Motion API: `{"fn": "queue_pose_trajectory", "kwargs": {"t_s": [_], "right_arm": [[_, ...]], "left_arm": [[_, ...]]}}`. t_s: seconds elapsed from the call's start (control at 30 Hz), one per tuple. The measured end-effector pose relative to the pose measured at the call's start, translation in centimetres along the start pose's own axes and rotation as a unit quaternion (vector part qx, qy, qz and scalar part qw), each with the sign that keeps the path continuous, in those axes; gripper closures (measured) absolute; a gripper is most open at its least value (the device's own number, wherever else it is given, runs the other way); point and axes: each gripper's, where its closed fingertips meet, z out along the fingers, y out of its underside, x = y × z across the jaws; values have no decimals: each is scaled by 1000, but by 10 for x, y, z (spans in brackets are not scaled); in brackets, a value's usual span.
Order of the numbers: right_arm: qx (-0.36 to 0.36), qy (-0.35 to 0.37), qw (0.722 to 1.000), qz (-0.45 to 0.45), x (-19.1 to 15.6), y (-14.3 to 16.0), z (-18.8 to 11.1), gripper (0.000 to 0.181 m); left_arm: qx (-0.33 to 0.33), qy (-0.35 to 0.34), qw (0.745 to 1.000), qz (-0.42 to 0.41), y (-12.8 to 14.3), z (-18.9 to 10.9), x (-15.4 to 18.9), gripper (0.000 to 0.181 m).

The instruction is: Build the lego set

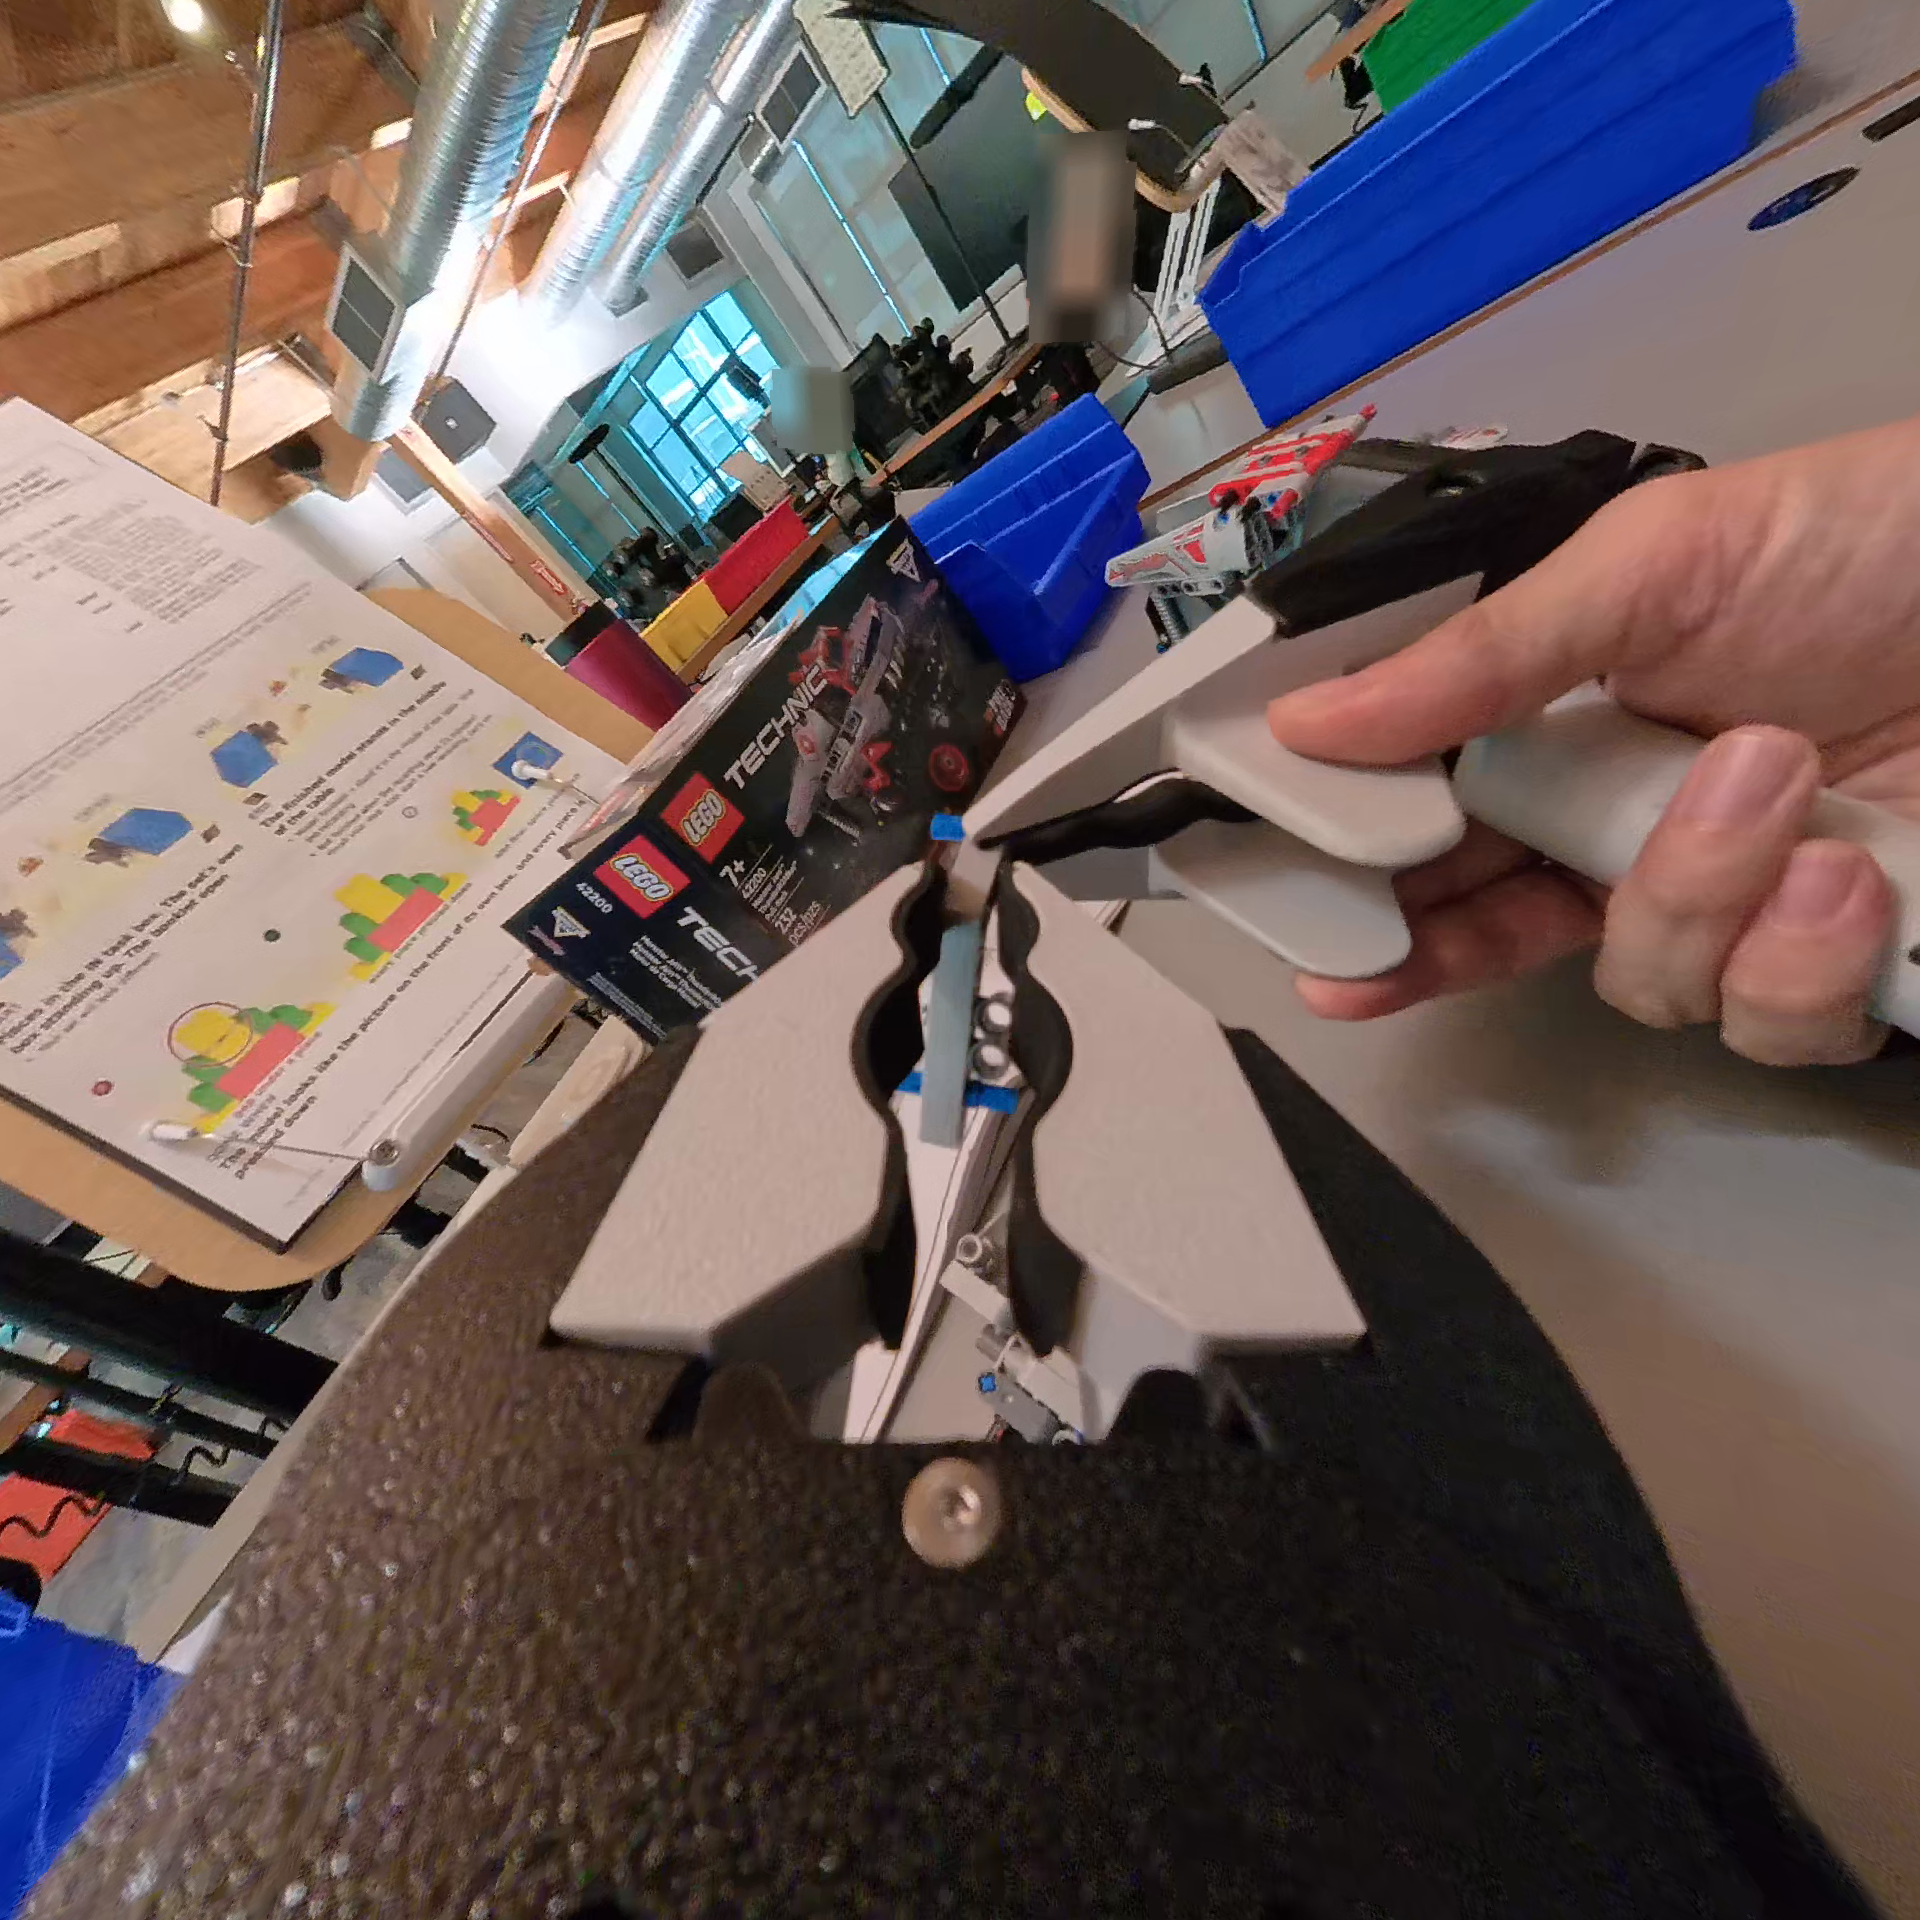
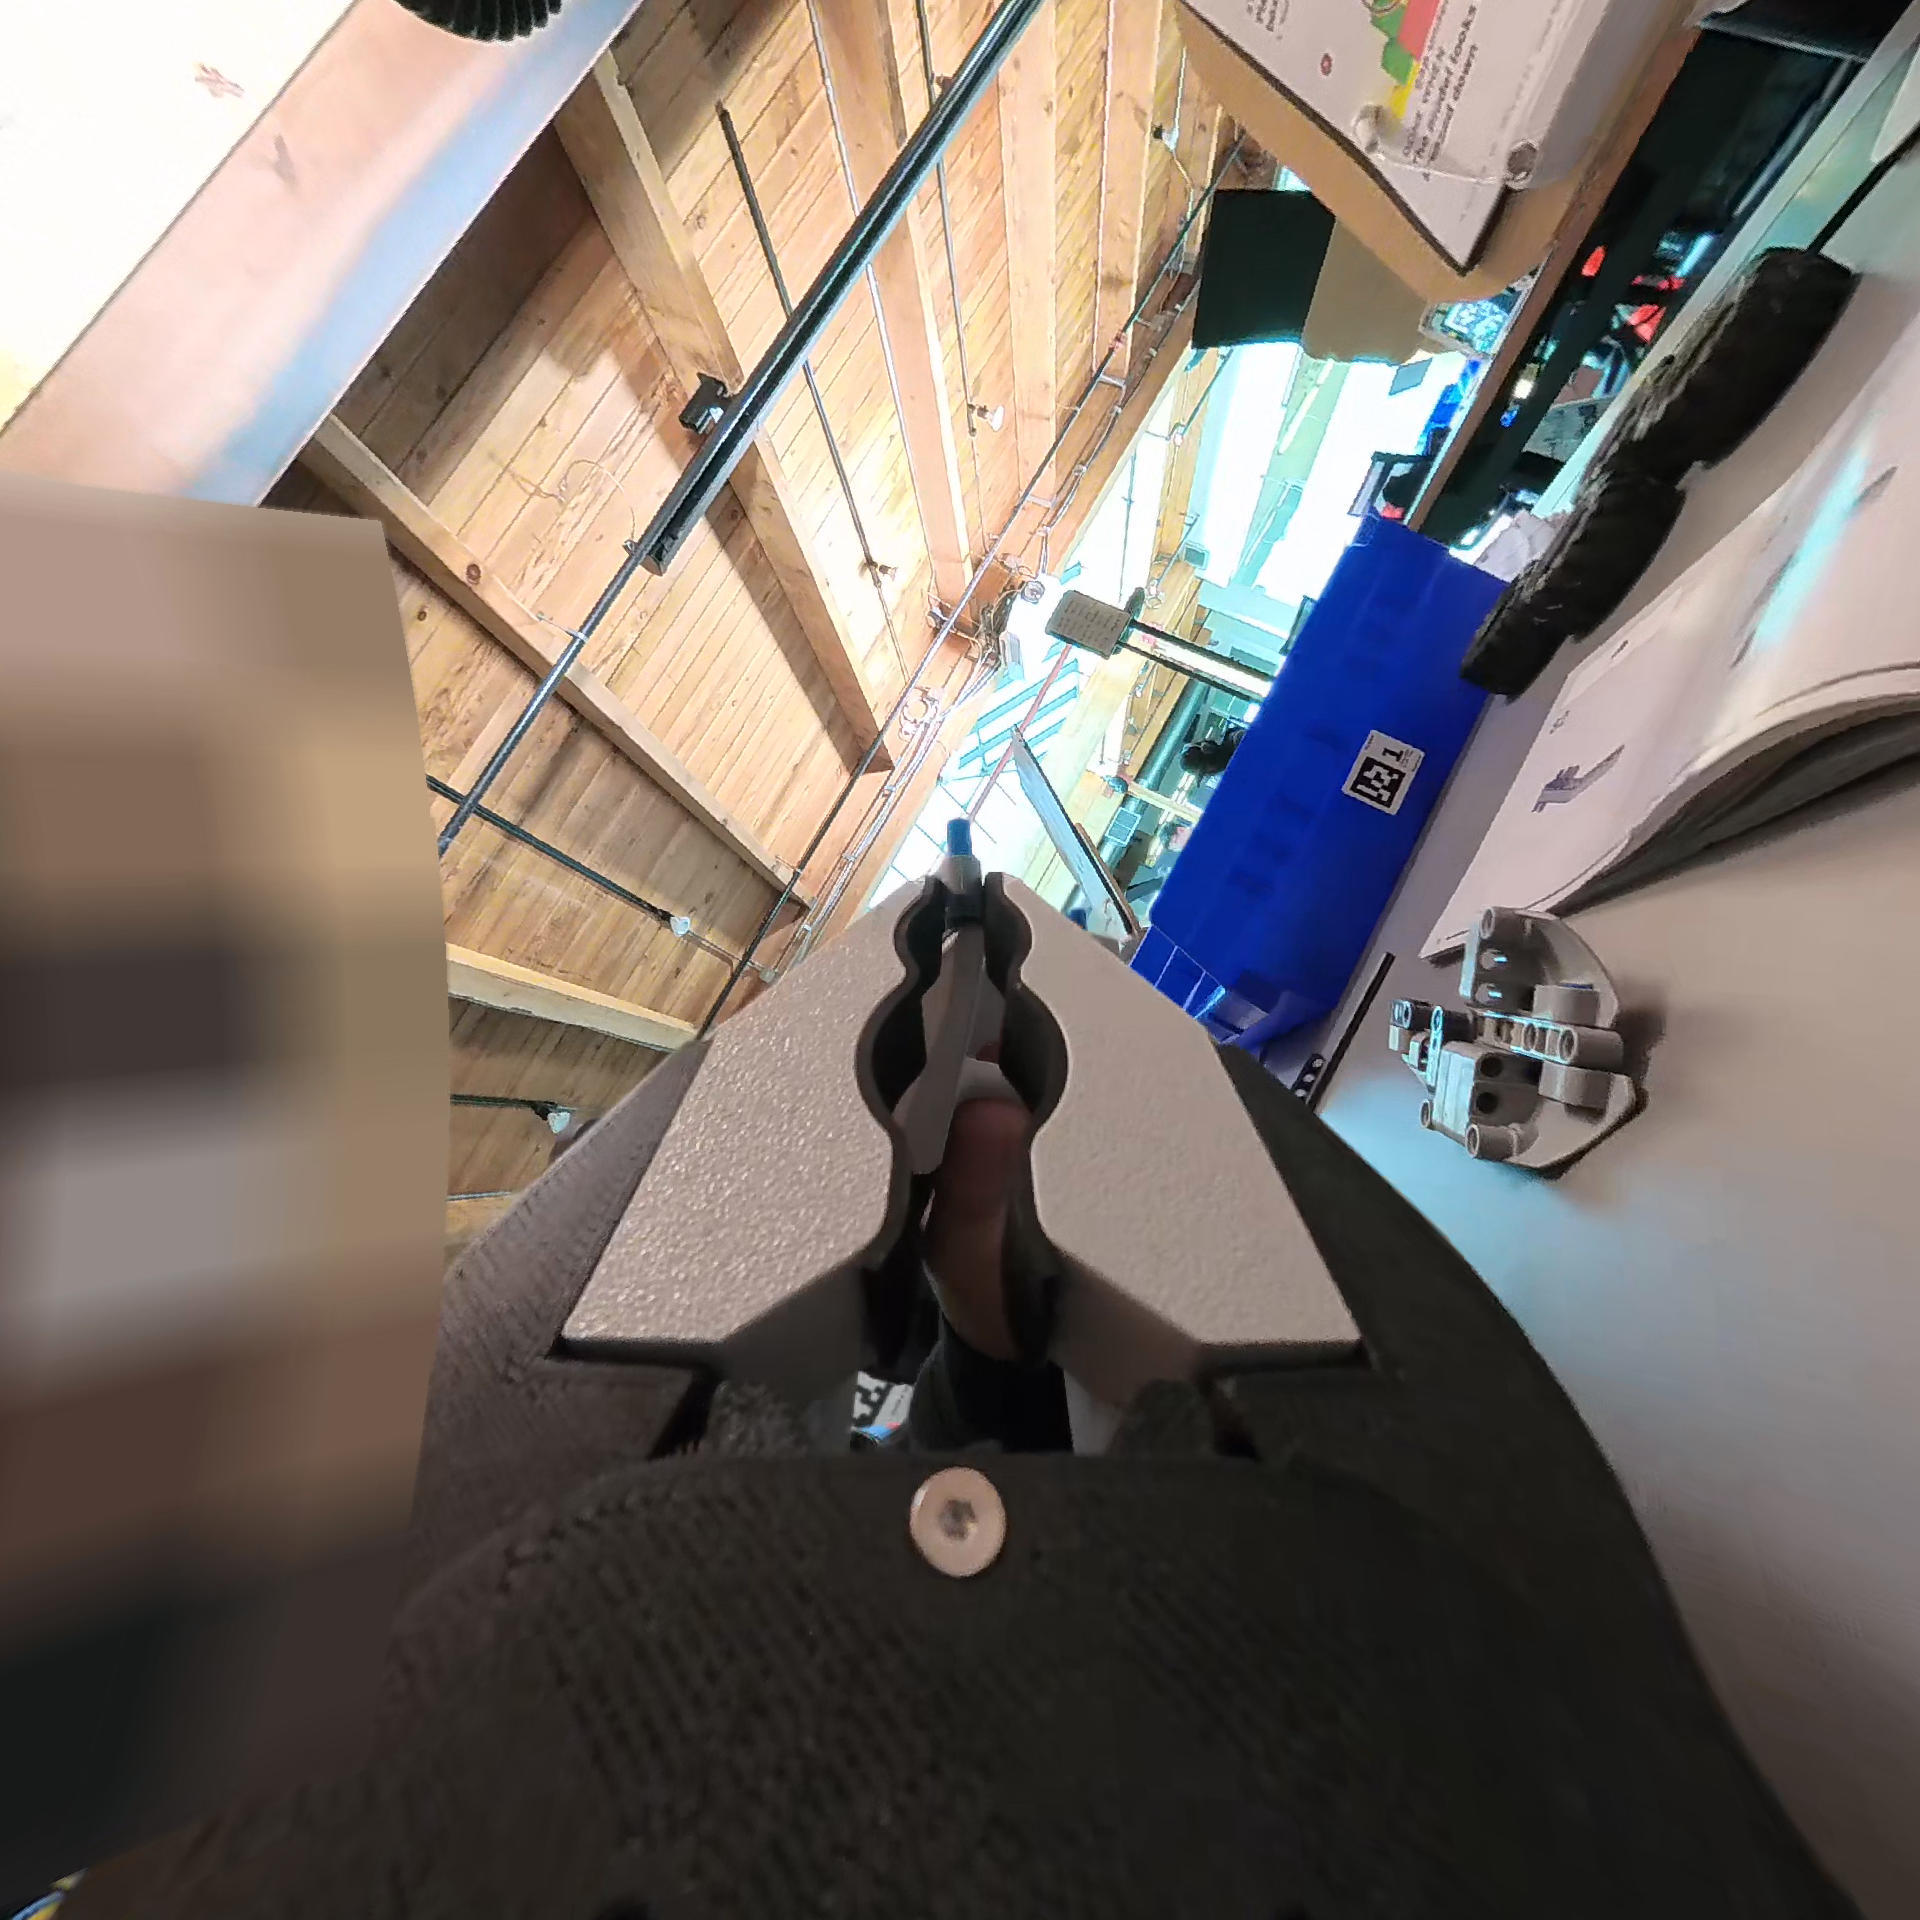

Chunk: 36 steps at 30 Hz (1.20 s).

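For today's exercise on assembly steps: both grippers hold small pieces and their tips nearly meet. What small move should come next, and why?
Probably ease the right gripper forward to press its blue-tipped pin into the long grey beam clamped in the left gripper. In the left wrist view the two tips almost touch, both jaws are shut on their parts, and the pin's blue end points at the beam; whether it lines up with a hole cannot be seen.

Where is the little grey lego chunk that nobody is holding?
In the right wrist view, the grey lego chunk lies on the table to the right, just below the open booklet and right of the blue bin.
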Motion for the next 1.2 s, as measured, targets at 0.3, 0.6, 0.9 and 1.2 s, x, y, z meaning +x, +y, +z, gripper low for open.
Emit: {"fn": "queue_pose_trajectory", "kwargs": {"t_s": [0.3,0.6,0.9,1.2], "right_arm": [[-52,8,997,-51,2,-3,-8,174],[-140,-10,986,-93,0,11,-11,176],[-52,7,998,-44,8,1,-9,174],[-23,15,998,-57,8,-2,-5,174]], "left_arm": [[7,62,998,22,2,2,11,176],[21,118,992,40,1,-4,23,176],[4,57,998,6,7,4,15,171],[-13,37,999,-22,7,5,10,173]]}}
